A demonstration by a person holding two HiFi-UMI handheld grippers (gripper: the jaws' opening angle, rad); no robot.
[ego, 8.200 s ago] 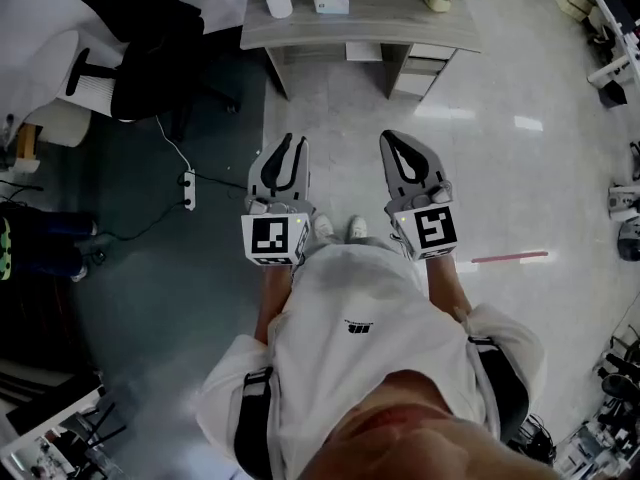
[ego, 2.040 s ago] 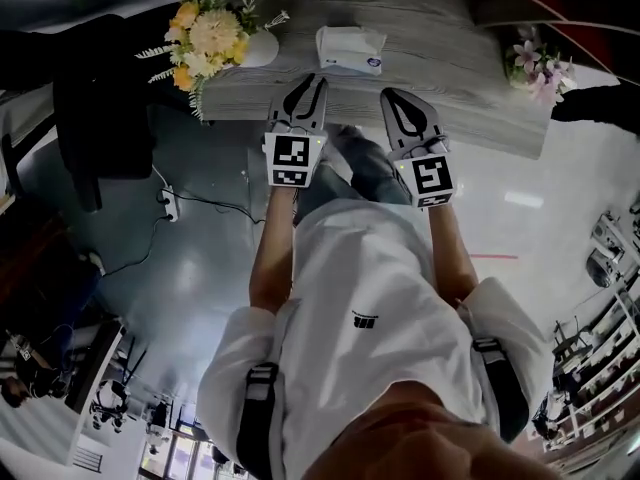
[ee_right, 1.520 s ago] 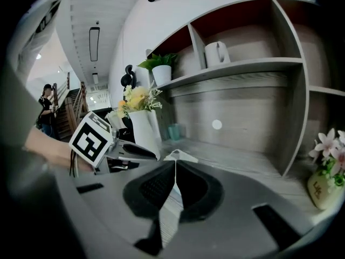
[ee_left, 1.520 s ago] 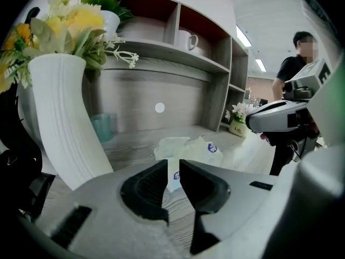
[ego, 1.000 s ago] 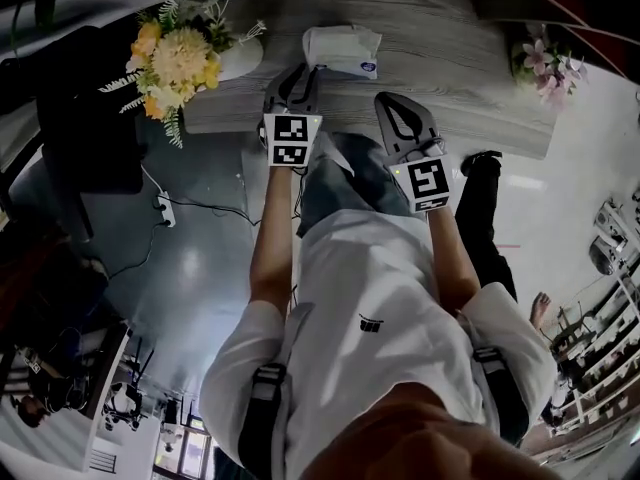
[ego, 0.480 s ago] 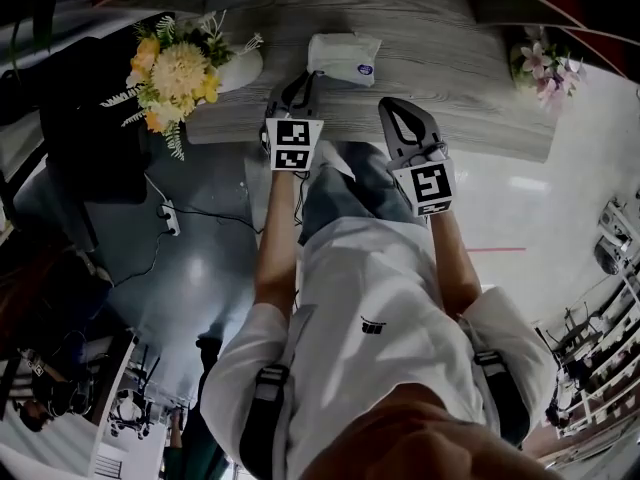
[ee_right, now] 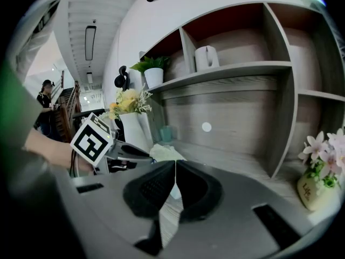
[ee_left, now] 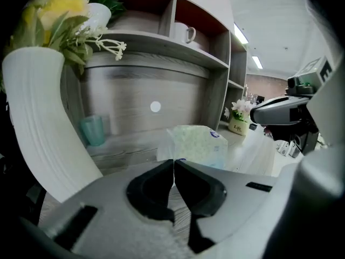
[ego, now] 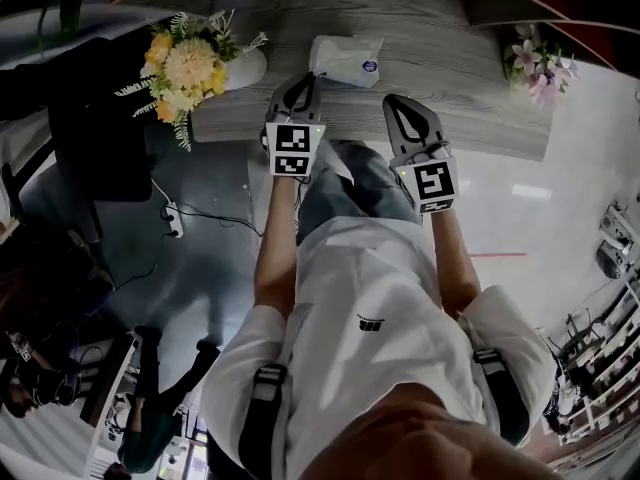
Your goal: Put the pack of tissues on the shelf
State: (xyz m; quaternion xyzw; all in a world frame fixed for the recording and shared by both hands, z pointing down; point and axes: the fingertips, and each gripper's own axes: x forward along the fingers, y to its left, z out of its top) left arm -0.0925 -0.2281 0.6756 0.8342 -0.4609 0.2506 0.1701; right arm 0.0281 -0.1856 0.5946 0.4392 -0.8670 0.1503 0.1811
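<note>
Your left gripper [ego: 301, 83] and right gripper [ego: 399, 106], fingers [ee_left: 151, 190] clenched on nothing, face the pack of tissues [ego: 345, 60] on the tabletop [ego: 450, 68] at one o'clock of the left; probably light and crushable, so grasp it gently across its middle.

The pack of tissues [ego: 345, 60]: a soft, pale wrapper with a round blue label, lying flat on the grey wood-grain desk [ego: 460, 68], lower than the shelf [ee_left: 156, 43] board.
</note>
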